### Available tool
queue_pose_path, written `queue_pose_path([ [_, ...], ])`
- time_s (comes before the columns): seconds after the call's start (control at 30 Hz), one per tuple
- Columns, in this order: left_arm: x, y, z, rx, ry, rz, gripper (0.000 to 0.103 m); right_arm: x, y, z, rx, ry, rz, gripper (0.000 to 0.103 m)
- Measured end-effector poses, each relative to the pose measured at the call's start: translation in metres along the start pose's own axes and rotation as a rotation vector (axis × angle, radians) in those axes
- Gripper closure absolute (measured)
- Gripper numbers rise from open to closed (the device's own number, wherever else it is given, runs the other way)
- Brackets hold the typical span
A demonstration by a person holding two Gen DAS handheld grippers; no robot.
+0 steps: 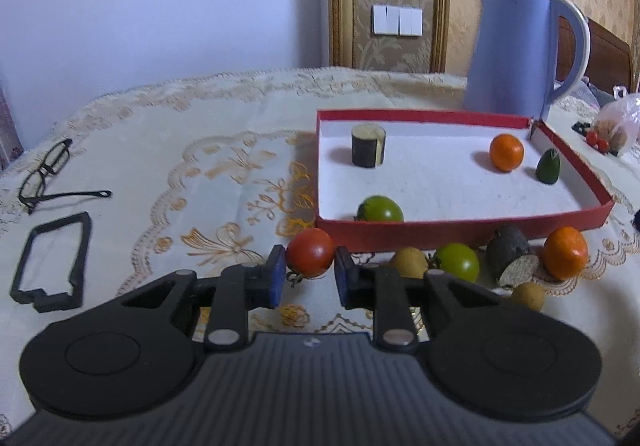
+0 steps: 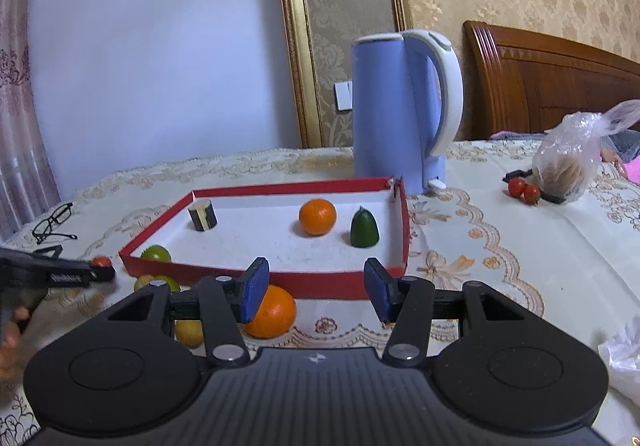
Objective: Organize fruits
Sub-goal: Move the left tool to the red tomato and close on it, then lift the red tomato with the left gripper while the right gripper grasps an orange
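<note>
Left gripper (image 1: 310, 276) jaws flank the red tomato (image 1: 310, 252) outside the red box (image 1: 460, 228); contact unclear, pick step. Right gripper (image 2: 316, 292) gapes idle above an orange (image 2: 272, 312). Next: squeeze, lift over the wall.

Pale blue wall (image 2: 160, 46) beside gold-framed damask panel (image 2: 344, 26), white switches (image 1: 397, 20) mounted there. Carved wooden headboard (image 2: 552, 86) at right. Patterned curtain (image 2: 16, 86) along left edge.
</note>
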State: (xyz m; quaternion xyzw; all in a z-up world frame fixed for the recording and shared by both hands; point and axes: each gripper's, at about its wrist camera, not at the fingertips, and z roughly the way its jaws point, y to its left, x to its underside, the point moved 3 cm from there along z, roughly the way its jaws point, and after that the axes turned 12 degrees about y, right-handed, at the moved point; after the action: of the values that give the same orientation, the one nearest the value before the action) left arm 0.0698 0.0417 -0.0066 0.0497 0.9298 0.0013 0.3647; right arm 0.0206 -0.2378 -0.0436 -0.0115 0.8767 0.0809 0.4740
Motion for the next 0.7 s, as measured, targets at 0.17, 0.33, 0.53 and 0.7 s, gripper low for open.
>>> queue_pose_path([
  [0.17, -0.003, -0.001, -0.019, -0.011, -0.050, 0.010, 0.080, 0.004, 0.013, 0.010, -0.014, 0.040, -0.052, 0.051],
  [0.33, -0.003, -0.004, -0.026, 0.002, -0.061, 0.022, 0.080, 0.005, 0.028, 0.023, -0.015, 0.073, -0.105, 0.051],
  [0.53, -0.003, -0.002, -0.029, 0.008, -0.066, 0.015, 0.080, 0.005, 0.034, 0.042, 0.014, 0.124, -0.138, 0.051],
  [0.7, -0.005, -0.001, -0.032, 0.012, -0.077, 0.011, 0.080, 0.004, 0.040, 0.053, 0.024, 0.149, -0.164, 0.051],
])
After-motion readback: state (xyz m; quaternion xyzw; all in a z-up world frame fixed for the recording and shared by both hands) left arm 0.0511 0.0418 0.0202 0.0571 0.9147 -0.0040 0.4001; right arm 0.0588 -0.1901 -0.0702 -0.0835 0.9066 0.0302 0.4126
